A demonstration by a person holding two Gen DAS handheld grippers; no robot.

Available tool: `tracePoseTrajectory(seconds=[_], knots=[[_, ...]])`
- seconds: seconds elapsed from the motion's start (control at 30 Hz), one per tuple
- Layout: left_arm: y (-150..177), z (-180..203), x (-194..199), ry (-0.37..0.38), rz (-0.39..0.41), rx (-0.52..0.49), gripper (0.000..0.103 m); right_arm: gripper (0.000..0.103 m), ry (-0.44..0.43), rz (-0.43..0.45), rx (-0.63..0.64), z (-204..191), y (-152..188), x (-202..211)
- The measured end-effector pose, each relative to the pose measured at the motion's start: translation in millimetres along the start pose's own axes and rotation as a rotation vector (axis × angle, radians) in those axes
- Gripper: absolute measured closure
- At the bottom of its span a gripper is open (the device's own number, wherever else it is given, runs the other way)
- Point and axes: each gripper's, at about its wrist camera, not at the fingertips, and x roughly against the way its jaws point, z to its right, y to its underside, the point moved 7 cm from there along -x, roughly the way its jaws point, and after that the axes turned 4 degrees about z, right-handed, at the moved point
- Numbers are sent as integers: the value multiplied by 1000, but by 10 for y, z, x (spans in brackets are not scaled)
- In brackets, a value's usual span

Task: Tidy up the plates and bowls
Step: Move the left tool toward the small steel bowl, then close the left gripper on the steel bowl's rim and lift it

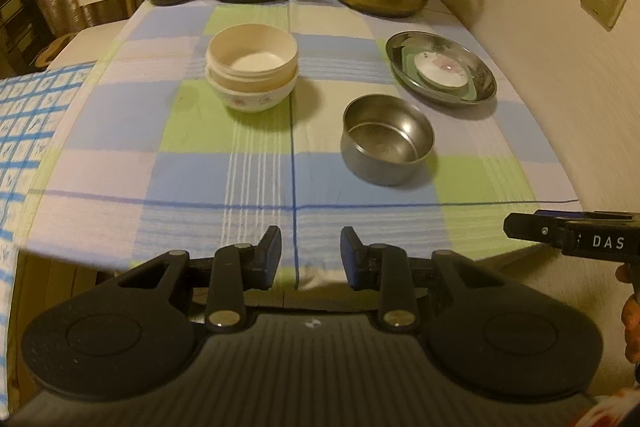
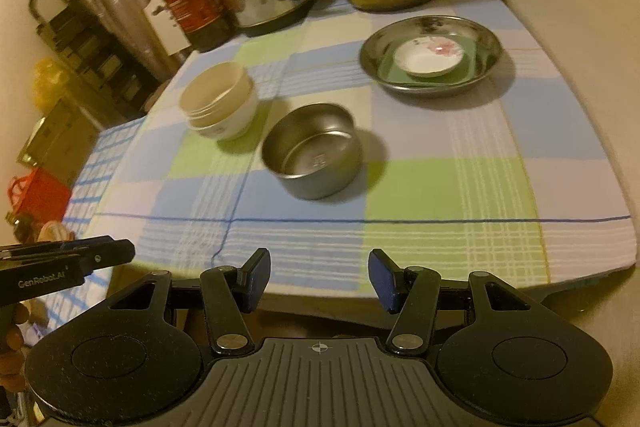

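While we hold the left tool [image 1: 310, 254] and right tool [image 2: 318, 279] empty with parted jaws at the bottom of each frame, the steel bowl [image 1: 387, 139] sits mid-tabletop [image 1: 256, 167]. Nested cream bowls [image 1: 252, 67] stand upper left; a floral saucer [image 1: 440, 69] rests in the steel plate [image 1: 482, 75] upper right.

Left gripper [image 1: 310, 254] sits bottom centre, jaws partly apart, nothing in them. Right gripper [image 2: 318, 279] same spot, jaws wider, also empty.
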Motion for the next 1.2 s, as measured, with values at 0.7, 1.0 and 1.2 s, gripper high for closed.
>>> tracePoseTrajectory(seconds=[0.7, 1.0, 1.2], knots=[[-717, 201, -1282, 171, -76, -176, 74, 49, 101, 12, -72, 133, -607, -873], [-783, 316, -1704, 200, -125, -219, 75, 58, 133, -19, -46, 89, -679, -1275], [-796, 326, -1883, 199, -149, -233, 75, 69, 151, -40, -41, 69, -694, -1442]])
